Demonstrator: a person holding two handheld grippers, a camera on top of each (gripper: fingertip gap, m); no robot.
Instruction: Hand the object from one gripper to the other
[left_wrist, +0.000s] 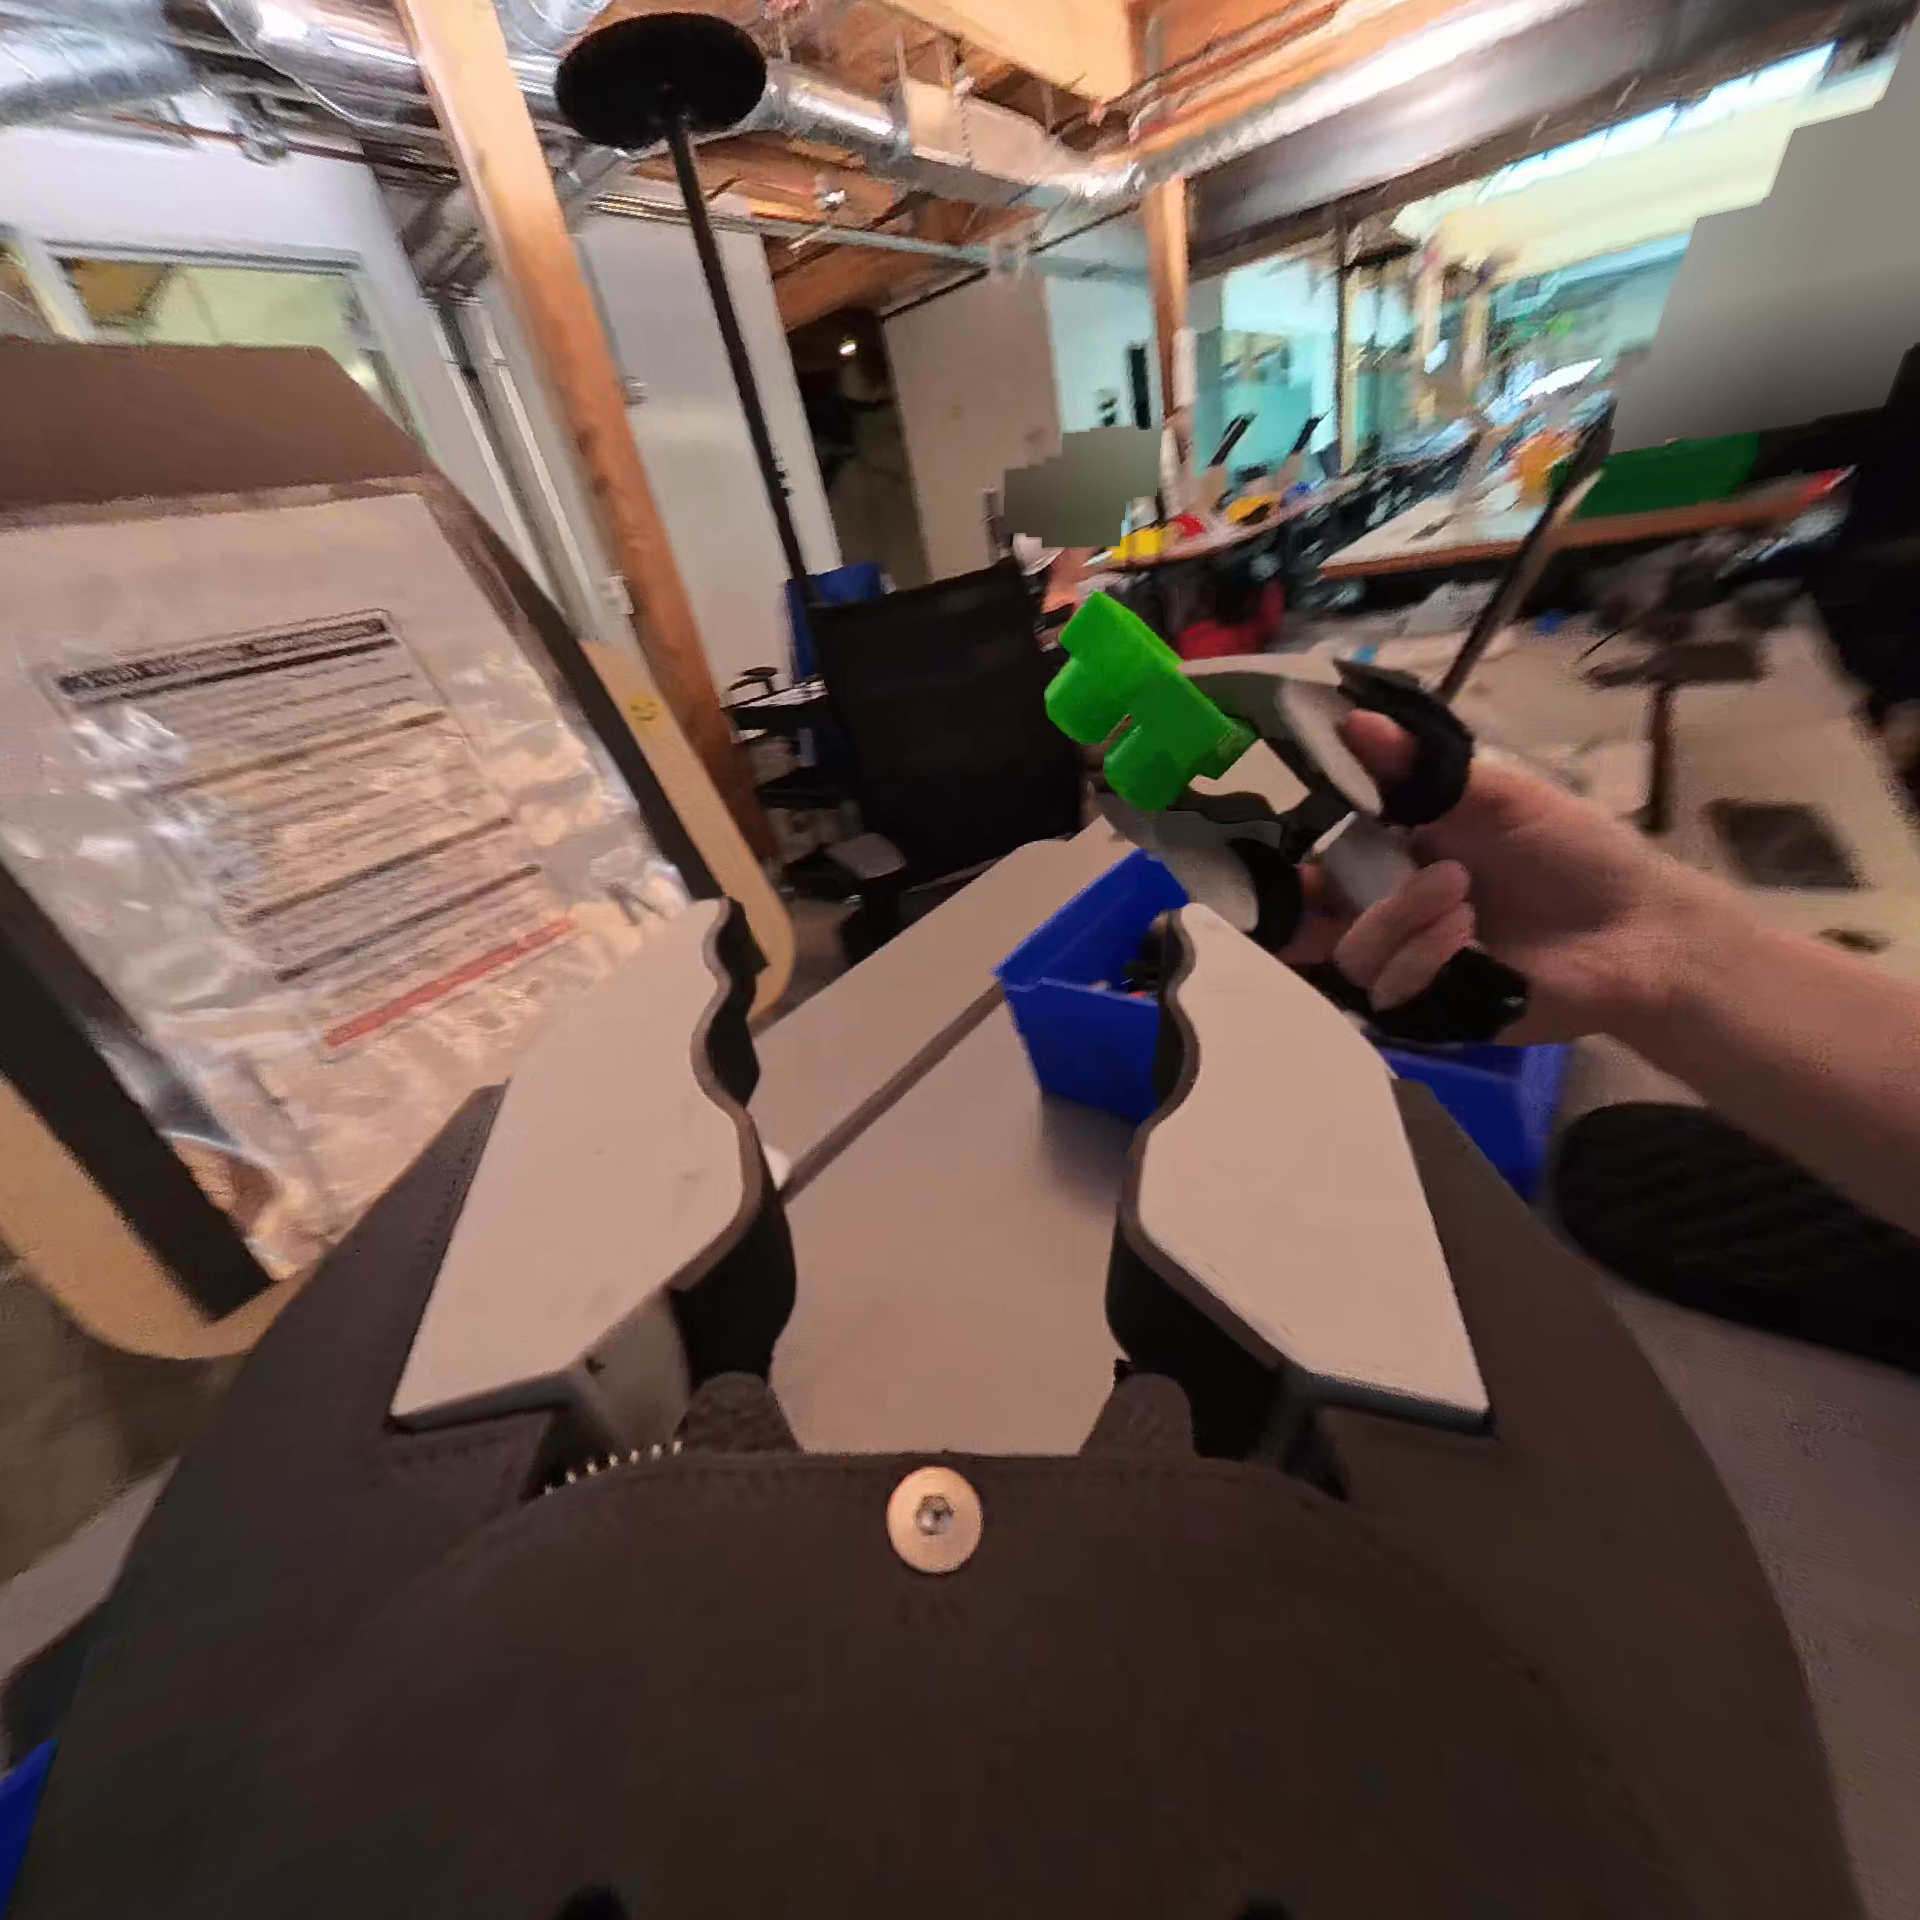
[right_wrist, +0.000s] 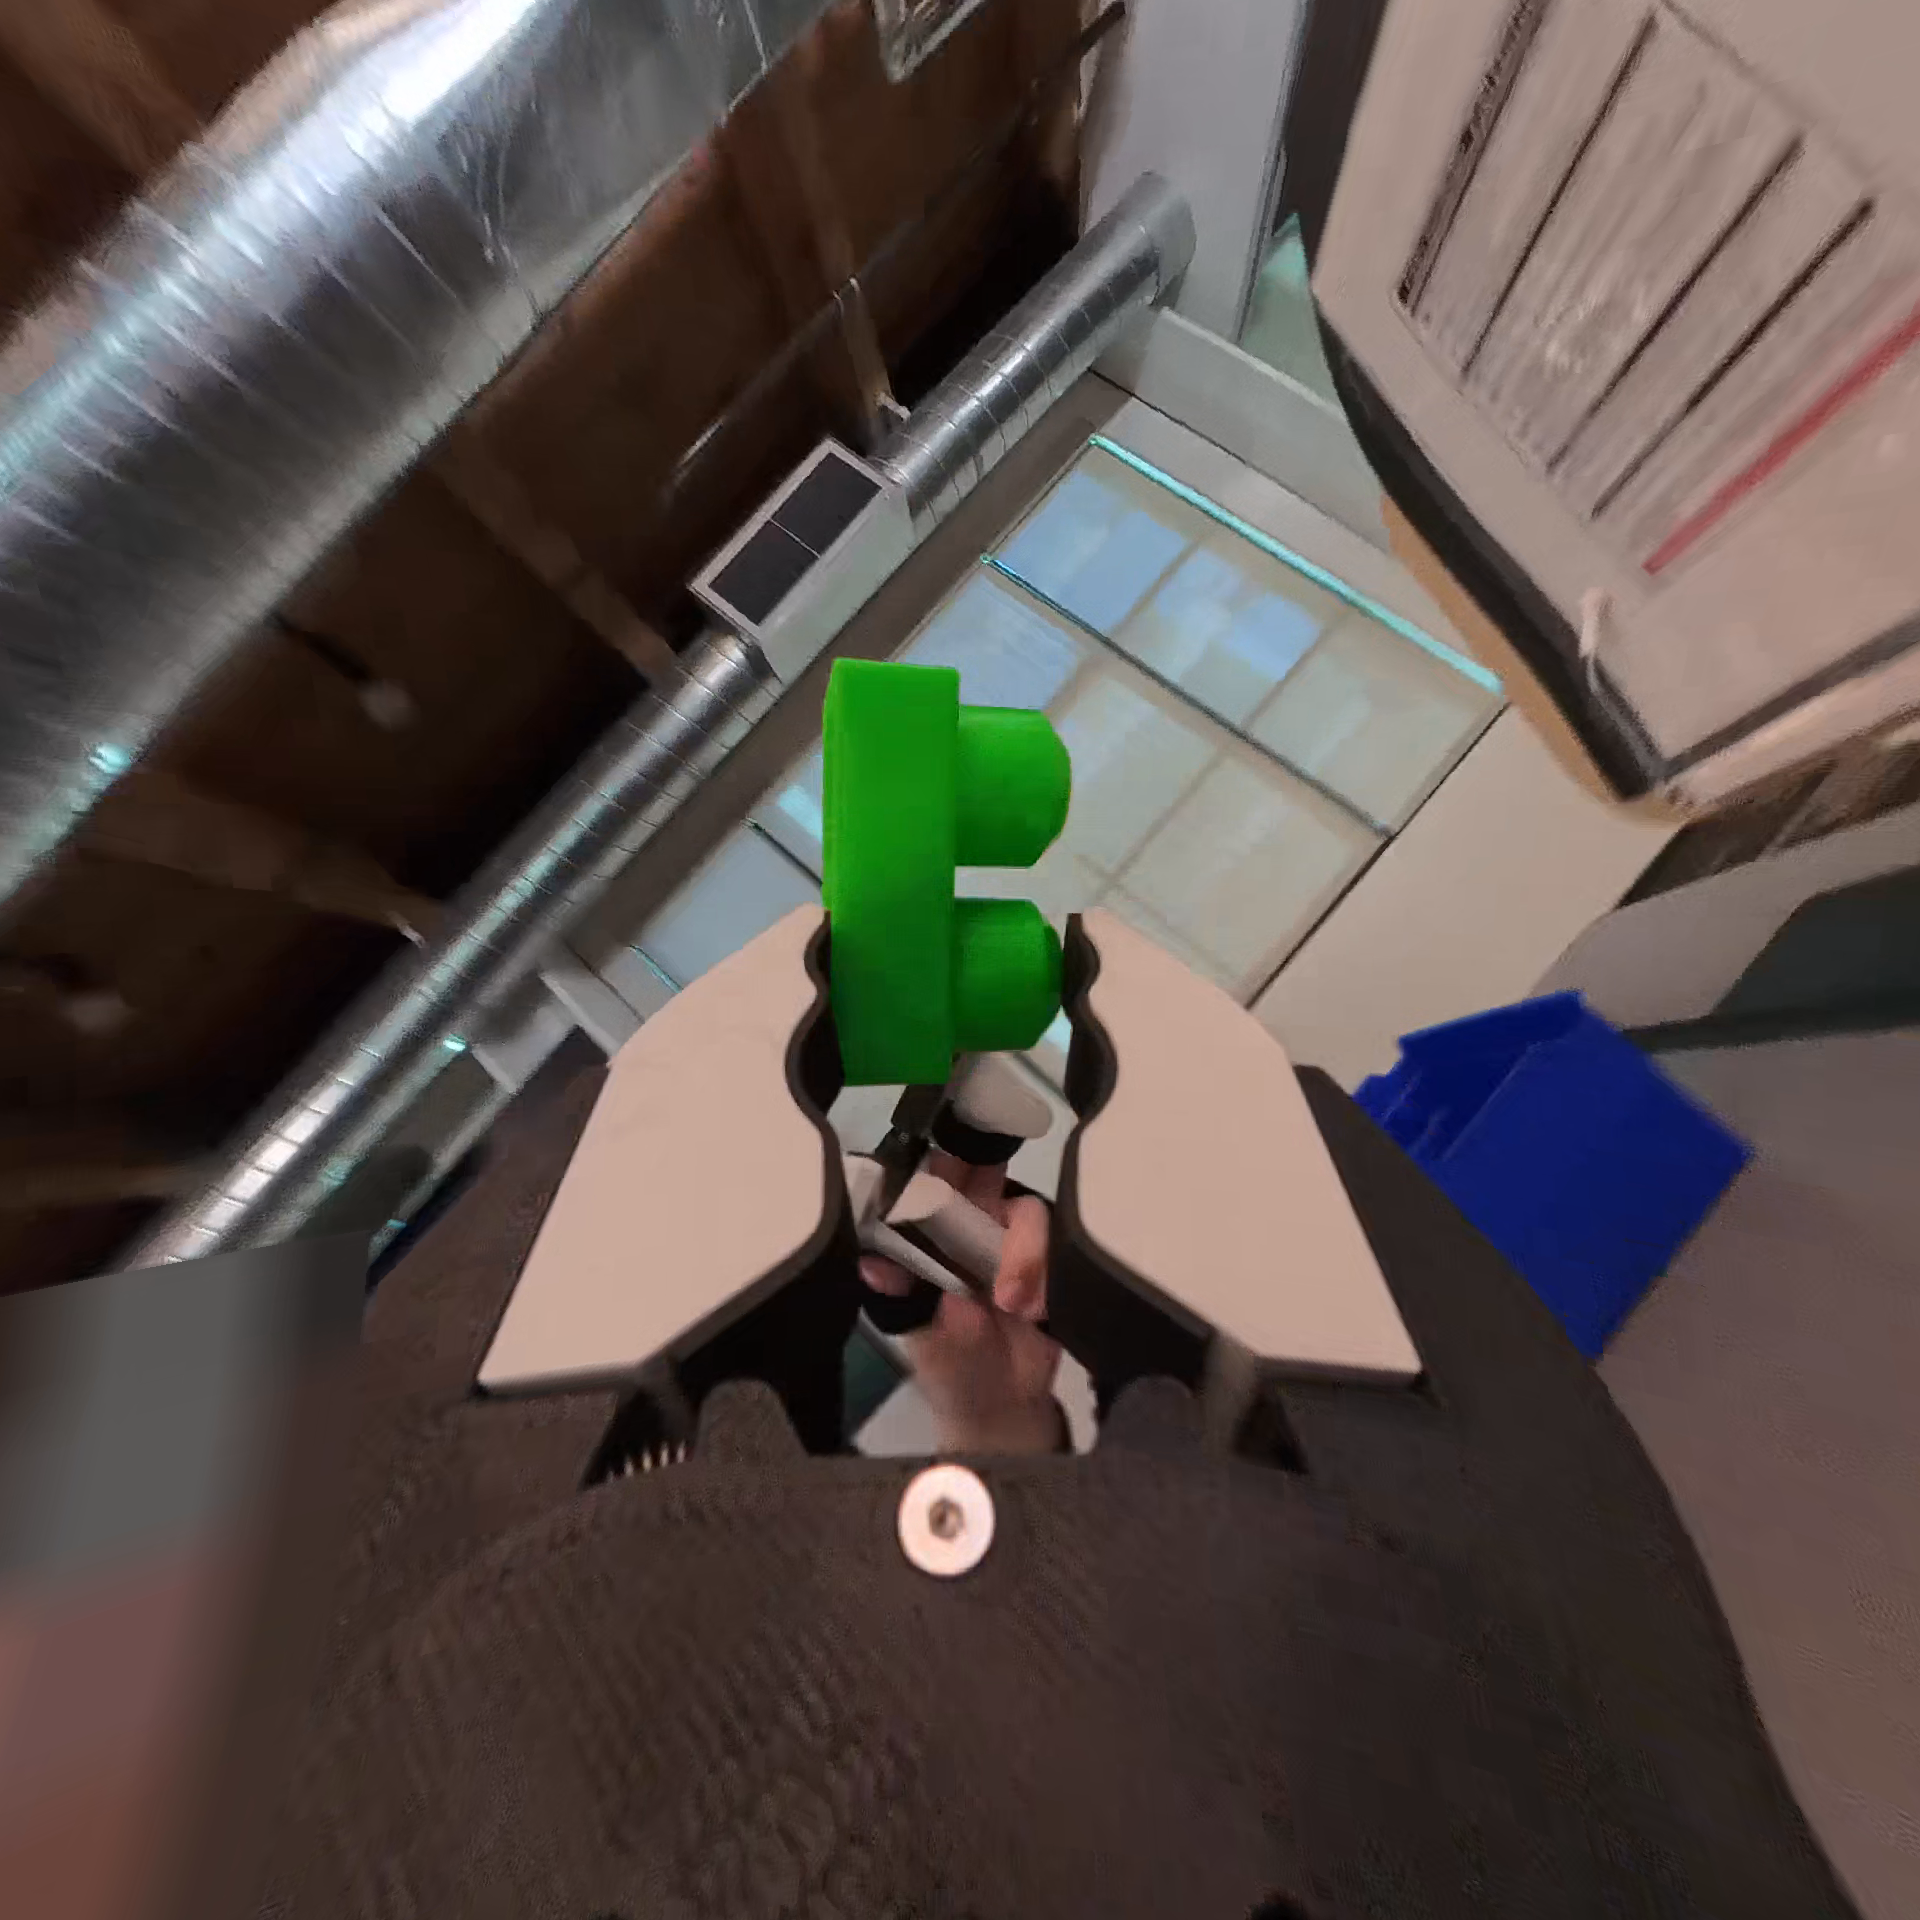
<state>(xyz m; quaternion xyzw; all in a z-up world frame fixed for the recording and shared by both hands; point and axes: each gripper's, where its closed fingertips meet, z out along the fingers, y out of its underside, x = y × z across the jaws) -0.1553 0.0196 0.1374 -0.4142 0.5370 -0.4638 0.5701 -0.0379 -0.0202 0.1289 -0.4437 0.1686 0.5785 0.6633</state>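
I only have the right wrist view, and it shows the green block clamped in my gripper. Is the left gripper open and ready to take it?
Observer: Yes. The left gripper is open and holds nothing.
Operator: Is it touching the block?
Observer: No. The green block, shut in the right gripper, sits up and to the right of the left tips, apart from them.
Operator: What lies beyond the left tips?
Observer: A blue bin on the grey table.
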